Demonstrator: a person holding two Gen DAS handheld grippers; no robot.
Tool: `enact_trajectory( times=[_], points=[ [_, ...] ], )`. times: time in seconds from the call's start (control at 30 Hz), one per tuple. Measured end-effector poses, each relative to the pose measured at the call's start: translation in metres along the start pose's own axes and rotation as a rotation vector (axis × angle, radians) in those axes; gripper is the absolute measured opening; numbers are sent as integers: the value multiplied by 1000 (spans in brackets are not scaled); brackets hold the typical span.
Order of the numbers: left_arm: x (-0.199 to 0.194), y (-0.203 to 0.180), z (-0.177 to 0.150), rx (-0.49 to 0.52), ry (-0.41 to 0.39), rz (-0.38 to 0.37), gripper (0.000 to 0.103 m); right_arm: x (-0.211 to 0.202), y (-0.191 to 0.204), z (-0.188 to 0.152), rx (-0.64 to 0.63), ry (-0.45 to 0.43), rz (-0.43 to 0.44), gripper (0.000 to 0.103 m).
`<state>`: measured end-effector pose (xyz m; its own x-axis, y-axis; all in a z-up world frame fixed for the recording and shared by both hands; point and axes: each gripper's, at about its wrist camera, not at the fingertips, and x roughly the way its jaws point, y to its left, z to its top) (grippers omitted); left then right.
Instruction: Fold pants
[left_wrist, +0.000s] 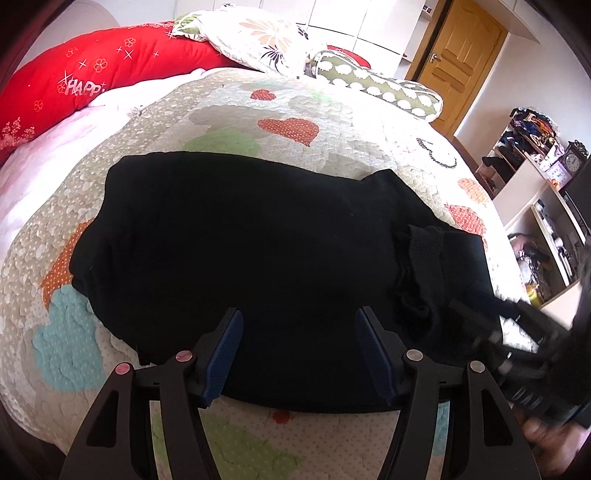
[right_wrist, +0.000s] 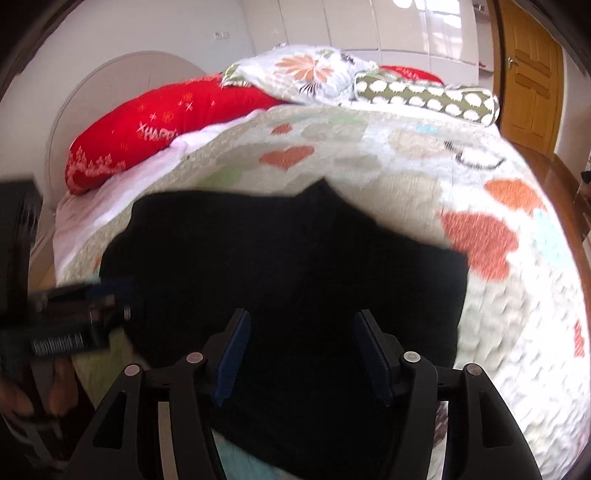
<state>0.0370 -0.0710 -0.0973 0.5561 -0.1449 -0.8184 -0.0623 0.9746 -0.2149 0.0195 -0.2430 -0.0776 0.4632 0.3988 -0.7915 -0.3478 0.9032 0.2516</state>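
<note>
A bed (right_wrist: 498, 332) filled most of the room, covered by a quilted spread (left_wrist: 332, 110) patterned with hearts. At its far end lay a red pillow (left_wrist: 110, 70), a floral pillow (right_wrist: 314, 74) and a green bolster with white spots (left_wrist: 380, 88). A pale rounded headboard (right_wrist: 110, 85) stood against a white wall (right_wrist: 147, 29). Glossy white wardrobe doors (right_wrist: 424, 29) reflected bright daylight. A wooden door (left_wrist: 458, 62) stood at the right, with a brown wooden floor (right_wrist: 565, 177) beside it. Open shelves (left_wrist: 532, 177) held clutter and a small clock (left_wrist: 573, 162).

Both the left gripper (left_wrist: 297, 323) and right gripper (right_wrist: 301, 325) tilt downward over the pants (left_wrist: 240, 240), jaws parted, gripping nothing.
</note>
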Motion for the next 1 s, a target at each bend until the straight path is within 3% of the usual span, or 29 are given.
enact_trajectory(
  times=[0.1, 0.23, 0.33, 0.47, 0.77, 1.0],
  points=[
    [-2, 1, -1, -10, 1, -2, 65, 9, -4, -8, 36, 1, 14, 64],
    [-11, 9, -3, -28, -9, -16, 70, -1, -3, 4, 49, 9, 49, 70],
    [-21, 25, -5, -73, -31, -59, 79, -12, 6, 11, 21, -27, 64, 78],
    [-35, 58, -12, -152, -66, -95, 83, -18, 22, 25, 2, -59, 129, 82],
    [-41, 124, -27, -332, -100, -68, 83, 17, 65, 69, -69, -19, 201, 82],
    [-26, 134, -25, -394, -95, -70, 83, 60, 110, 94, -179, 24, 201, 82]
  ],
)
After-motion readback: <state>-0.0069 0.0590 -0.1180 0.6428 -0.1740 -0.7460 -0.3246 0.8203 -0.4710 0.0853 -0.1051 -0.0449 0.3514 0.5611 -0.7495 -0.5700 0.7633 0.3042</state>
